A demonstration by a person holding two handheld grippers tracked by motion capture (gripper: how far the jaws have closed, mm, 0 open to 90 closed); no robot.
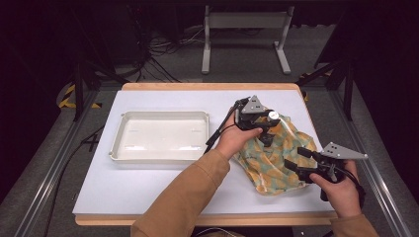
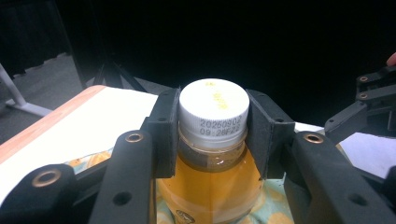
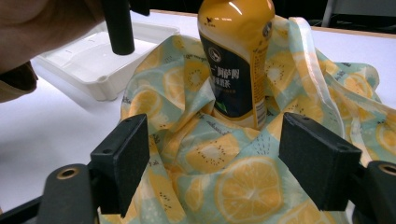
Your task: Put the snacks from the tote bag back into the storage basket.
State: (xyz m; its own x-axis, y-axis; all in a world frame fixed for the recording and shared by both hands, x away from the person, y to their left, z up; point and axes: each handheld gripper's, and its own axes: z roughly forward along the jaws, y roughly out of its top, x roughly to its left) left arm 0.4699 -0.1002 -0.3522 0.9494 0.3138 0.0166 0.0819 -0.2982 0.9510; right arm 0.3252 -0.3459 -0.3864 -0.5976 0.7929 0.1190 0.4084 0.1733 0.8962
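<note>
High view shows our left gripper (image 1: 267, 129) over the right half of the table (image 1: 163, 190), clamped on the neck of an orange drink bottle (image 1: 271, 123) that stands in a lemon-print cloth bag (image 1: 276, 165). In the left gripper view both pads pinch just under the white cap (image 2: 214, 109), so the grip is on the bottle top, long axis upright. The bag lies crumpled near the table's right edge, closer to the front than the back, with the bottle base sunk in its folds.

Our right gripper (image 1: 296, 160) sits at the front right corner, jaws spread wide and pinching nothing. In the right gripper view the fabric lies between and under its pads, and the bottle (image 3: 237, 56) stands straight ahead beyond them.

The white tray (image 1: 160, 154) sits at the left half, well apart from the bag. We judge the bottle gets lifted straight up while the right gripper, the nearer one to the cloth, pins the bag down.
</note>
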